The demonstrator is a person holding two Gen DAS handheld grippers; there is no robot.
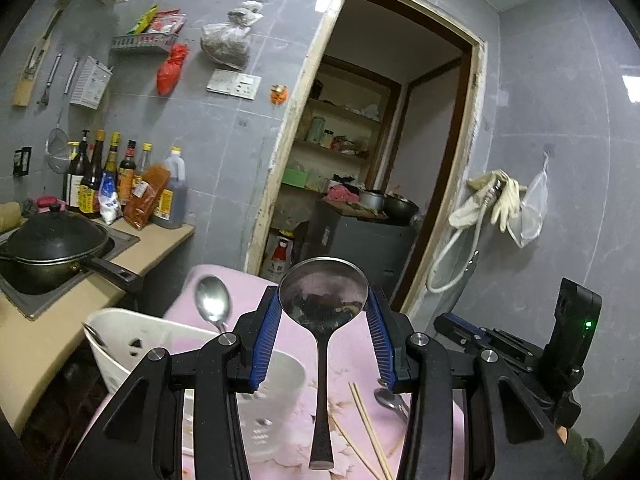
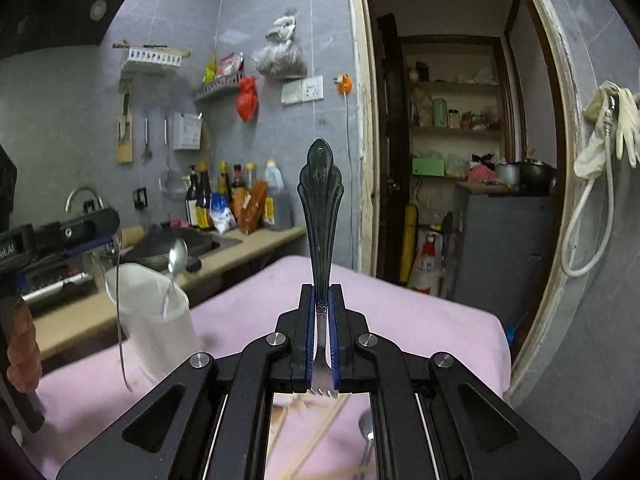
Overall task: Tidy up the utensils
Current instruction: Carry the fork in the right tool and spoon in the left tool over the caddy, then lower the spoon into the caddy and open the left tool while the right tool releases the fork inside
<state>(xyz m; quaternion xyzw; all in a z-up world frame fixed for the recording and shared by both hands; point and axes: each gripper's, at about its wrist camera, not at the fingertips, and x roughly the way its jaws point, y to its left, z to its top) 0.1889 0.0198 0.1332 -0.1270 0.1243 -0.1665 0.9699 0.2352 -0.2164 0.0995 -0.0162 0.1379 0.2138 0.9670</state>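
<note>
While both tongs are loaded, we list from them outward. Left gripper (image 1: pixel 323 312): blue ribbed pads part-way apart and clamped on the round bowl of a large dull steel ladle spoon (image 1: pixel 322 344), its handle hanging toward the camera. We judge it stiff, fairly light and slick; held by the curved bowl rim it could swivel, so the neck below the bowl looks the safer hold. Right gripper (image 2: pixel 321 320): pads pressed together on the neck of an ornate dark metal fork (image 2: pixel 321 216), tines near, patterned handle pointing far; rigid, thin, firmly seated.

Left of both: white perforated plastic utensil holder (image 1: pixel 120 344), already housing a small shiny steel spoon (image 1: pixel 213 304). Beneath, on the pink floral tablecloth (image 1: pixel 352 344), lie pale wooden chopsticks (image 1: pixel 370 436) and another small steel spoon (image 1: pixel 390 400), both light, the chopsticks apt to roll.
</note>
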